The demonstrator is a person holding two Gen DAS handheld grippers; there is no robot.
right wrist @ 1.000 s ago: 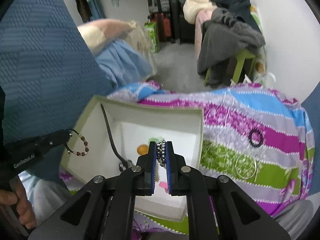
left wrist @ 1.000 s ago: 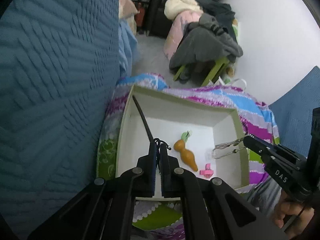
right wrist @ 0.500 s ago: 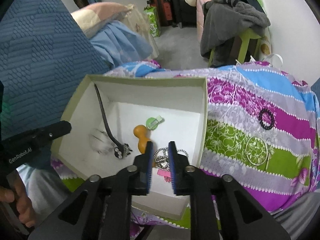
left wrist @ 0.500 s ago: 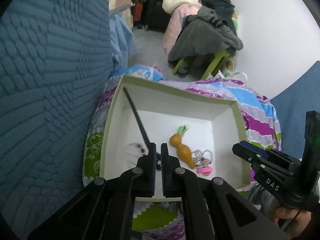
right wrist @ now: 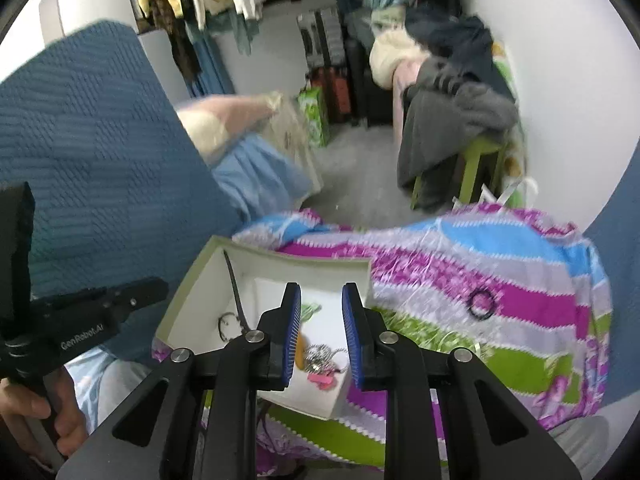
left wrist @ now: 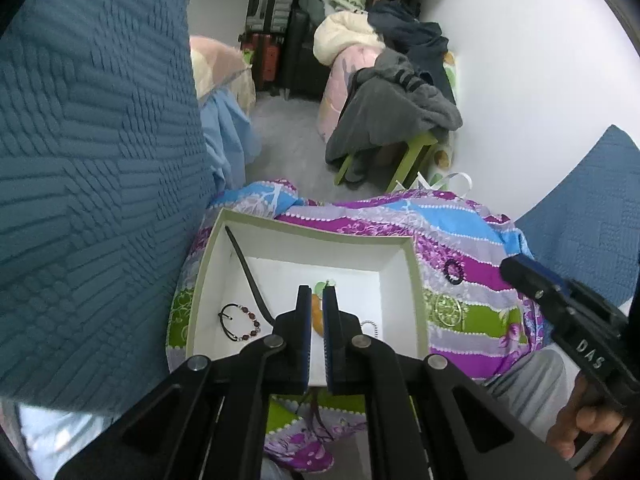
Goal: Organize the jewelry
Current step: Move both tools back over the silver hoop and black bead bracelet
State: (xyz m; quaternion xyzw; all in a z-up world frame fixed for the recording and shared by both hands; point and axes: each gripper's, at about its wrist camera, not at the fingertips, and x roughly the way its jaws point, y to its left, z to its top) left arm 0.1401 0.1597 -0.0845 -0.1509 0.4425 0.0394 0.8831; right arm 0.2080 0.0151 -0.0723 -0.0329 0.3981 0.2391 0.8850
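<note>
A white box with a green rim (left wrist: 312, 236) lies on a striped blanket. In it are a dark beaded bracelet (left wrist: 242, 322) at the left, a black cord (left wrist: 248, 276), an orange gourd pendant (right wrist: 300, 346), a silver chain (right wrist: 320, 354) and a pink clip (right wrist: 320, 380). My left gripper (left wrist: 317, 292) hangs above the box, its jaws all but together and empty. My right gripper (right wrist: 320, 292) hovers over the box's right half, open, with nothing between its fingers. On the blanket lie a black ring (right wrist: 482, 303) and a silver hoop (left wrist: 448, 308).
Blue quilted cushions (left wrist: 100, 160) rise on the left and far right. Beyond the blanket is a grey floor, a green stool piled with clothes (left wrist: 392, 120) and suitcases (left wrist: 268, 32). A hand (right wrist: 24, 412) holds the left gripper's grip.
Both grippers have let go and risen away from the box. The beaded bracelet left the left jaws and the silver chain left the right ones; both now lie in the box. The right jaws have parted.
</note>
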